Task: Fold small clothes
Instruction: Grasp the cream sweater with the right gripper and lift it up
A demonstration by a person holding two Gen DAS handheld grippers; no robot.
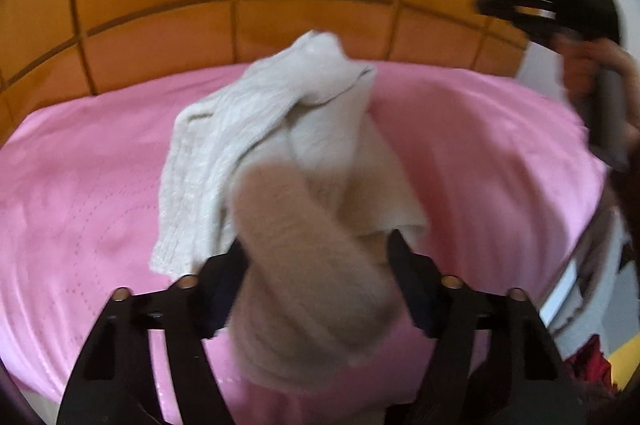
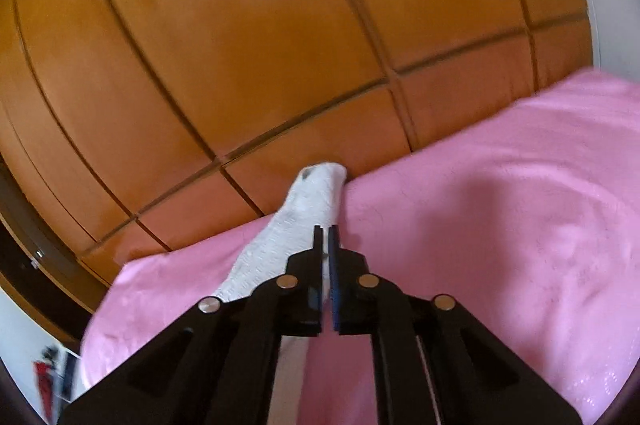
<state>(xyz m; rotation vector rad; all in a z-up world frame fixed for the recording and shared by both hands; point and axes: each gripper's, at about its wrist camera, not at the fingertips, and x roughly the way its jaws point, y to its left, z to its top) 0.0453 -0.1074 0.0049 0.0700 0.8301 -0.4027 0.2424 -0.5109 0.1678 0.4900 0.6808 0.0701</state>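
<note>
A fuzzy tan-brown knitted garment (image 1: pixel 308 265) fills the space nearest the left wrist camera, lying between the black fingers of the left gripper (image 1: pixel 316 253). The fingers stand apart on either side of it, and the blur does not let me tell whether the pads press on the cloth. Beyond it, toward twelve o'clock, a cream ribbed knit piece (image 1: pixel 240 145) lies bunched on the pink bedspread (image 1: pixel 80 185), its folds running down toward eight o'clock. At two o'clock a hand (image 1: pixel 596 73) grips the black handle of the right gripper (image 1: pixel 496 5), raised clear above the bedspread.

In the right wrist view the right gripper (image 2: pixel 327 237) has its fingers nearly together — a thin slit stays between them, with white cloth showing in it. A white textured sock (image 2: pixel 296 221) stretches from the fingertips up toward twelve o'clock and down to eight o'clock, over the edge of the bedspread (image 2: pixel 500 225). Glossy orange-brown wooden wardrobe doors (image 2: pixel 248 45) rise behind.
</note>
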